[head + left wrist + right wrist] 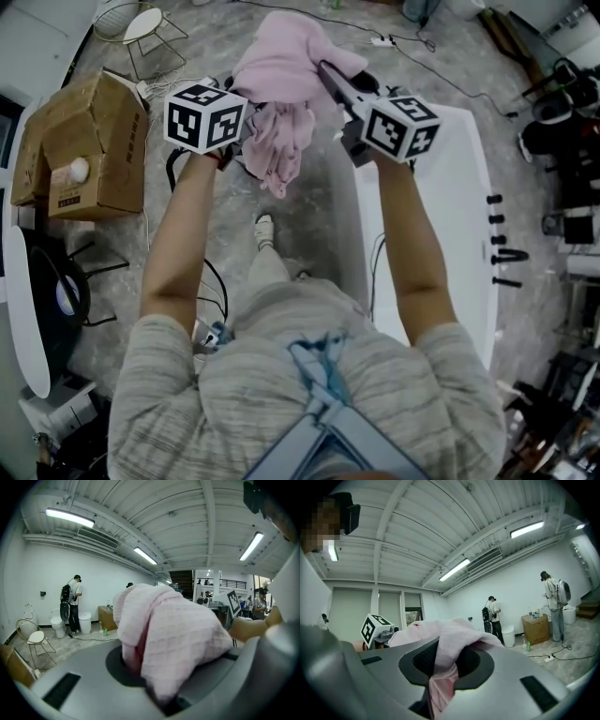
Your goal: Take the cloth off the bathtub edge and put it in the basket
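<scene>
- Head view: the floor (309,225) is grey and mottled, with thin black cables trailing across it. The white bathtub (450,206), smooth and glossy, runs alongside my right arm.
- Left of me stands an open cardboard box (84,150). Its side carries dark print too small to read. Beyond it is a wire-frame stand (141,33) with a round white top.
- A white power strip (382,40) lies on the floor ahead.
- The pink cloth (281,103) is clear of the tub edge. I hold it up over the floor just left of the tub, bunched between both tools with one end hanging down. Its weave is soft and waffle-textured.
- My left gripper (246,127) has its fingers clamped on the cloth, which drapes over them in a thick fold.
- My right gripper (328,77) is likewise pinched onto the cloth, and a strip of it hangs down through the narrow gap.
- Each gripper's cube bears black-and-white square markers and no legible words.
- Gripper views: a white ribbed ceiling (187,522) with strip lights. By the white wall are a toilet (57,626), a white bin (85,622) and a person (74,603) standing.
</scene>
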Action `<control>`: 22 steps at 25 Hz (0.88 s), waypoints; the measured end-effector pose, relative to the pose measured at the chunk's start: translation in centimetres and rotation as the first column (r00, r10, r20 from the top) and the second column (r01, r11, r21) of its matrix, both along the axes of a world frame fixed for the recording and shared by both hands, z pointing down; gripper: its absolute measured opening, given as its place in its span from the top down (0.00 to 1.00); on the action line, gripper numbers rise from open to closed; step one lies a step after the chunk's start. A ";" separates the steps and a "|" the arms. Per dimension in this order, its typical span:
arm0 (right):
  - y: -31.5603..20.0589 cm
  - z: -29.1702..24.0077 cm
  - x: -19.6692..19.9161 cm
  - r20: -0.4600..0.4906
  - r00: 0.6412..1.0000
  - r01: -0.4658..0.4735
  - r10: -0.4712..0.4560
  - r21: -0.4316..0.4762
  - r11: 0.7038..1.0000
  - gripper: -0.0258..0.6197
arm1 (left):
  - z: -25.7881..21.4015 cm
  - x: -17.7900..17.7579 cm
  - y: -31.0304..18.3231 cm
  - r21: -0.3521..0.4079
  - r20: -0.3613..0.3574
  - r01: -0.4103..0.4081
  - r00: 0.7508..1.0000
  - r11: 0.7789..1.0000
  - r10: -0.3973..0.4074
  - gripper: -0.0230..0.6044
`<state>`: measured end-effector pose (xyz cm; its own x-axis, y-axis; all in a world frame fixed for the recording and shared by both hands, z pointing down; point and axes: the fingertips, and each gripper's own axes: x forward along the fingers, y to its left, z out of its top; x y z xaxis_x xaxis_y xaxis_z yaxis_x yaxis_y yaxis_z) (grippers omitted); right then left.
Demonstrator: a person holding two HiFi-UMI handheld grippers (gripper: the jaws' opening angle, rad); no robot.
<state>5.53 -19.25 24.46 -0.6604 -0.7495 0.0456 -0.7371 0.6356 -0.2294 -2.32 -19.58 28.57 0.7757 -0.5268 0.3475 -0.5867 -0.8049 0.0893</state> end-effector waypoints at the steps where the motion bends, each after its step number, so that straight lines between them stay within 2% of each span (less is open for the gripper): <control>1: -0.7 -0.1 -0.6 0.000 1.000 0.002 -0.002 0.003 1.000 0.86 | -0.2 -0.6 -0.7 0.004 -0.003 0.002 1.000 1.000 -0.002 0.85; 12: -9.4 -2.1 -5.6 0.025 0.999 0.026 -0.027 0.042 0.999 0.86 | -2.7 -5.2 -9.2 0.025 -0.035 -0.027 0.999 0.999 0.028 0.85; 16: -14.2 -3.2 -7.4 0.034 0.999 0.027 -0.029 0.059 0.998 0.86 | -4.1 -6.9 -13.8 0.037 -0.026 -0.043 0.999 0.998 0.044 0.85; 22: -17.8 -1.7 -8.1 0.037 0.999 0.013 -0.015 0.048 0.999 0.86 | -2.9 -7.5 -17.3 0.033 -0.004 -0.063 0.998 0.997 0.063 0.85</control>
